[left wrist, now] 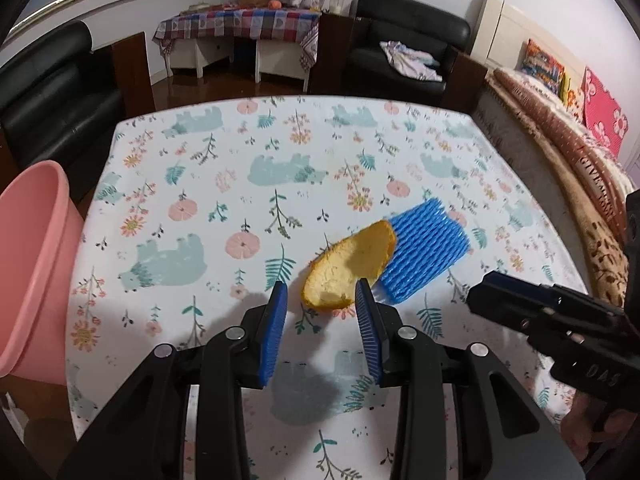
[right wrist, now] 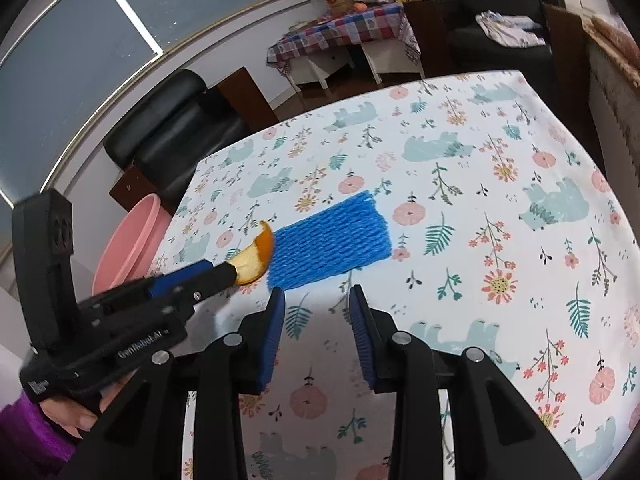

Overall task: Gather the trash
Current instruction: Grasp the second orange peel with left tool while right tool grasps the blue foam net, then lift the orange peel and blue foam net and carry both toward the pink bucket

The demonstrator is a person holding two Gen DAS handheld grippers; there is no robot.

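1. A table [left wrist: 248, 148] is filling both views, wearing a white cloth printed with pale teal bears, pink flowers and green leaves.
2. Black armchairs [left wrist: 408, 40] are sitting along the far wall, one holding a crumpled light cloth. A bed [left wrist: 560, 128] with a brown patterned blanket and bright cushions is lying to the right of the table, and a small side table [left wrist: 240, 28] under a checked cloth is standing beneath a curved window.
3. A pink plastic bin [left wrist: 36, 256] is standing off the table's left edge, below tabletop level.
4. A flat piece of blue foam fruit netting [right wrist: 332, 240] is lying on the cloth near the table's middle.
5. An orange peel [left wrist: 348, 268], pale inside up, is lying just beside the netting's left end, touching or overlapping it.
6. The left gripper [left wrist: 322, 292] is hovering with its blue-padded fingers spread, and the peel's near edge is sitting between the tips; whether the pads are touching it cannot be told.
7. The right gripper [right wrist: 316, 296] is hovering just short of the netting, fingers spread around nothing.
8. White lettering on the left gripper's body is reading "GenRobot.AI"; the right gripper's side is showing raised letters that look like "DAS".
9. A purple sleeve [right wrist: 28, 428] is showing at the hand holding the left gripper.
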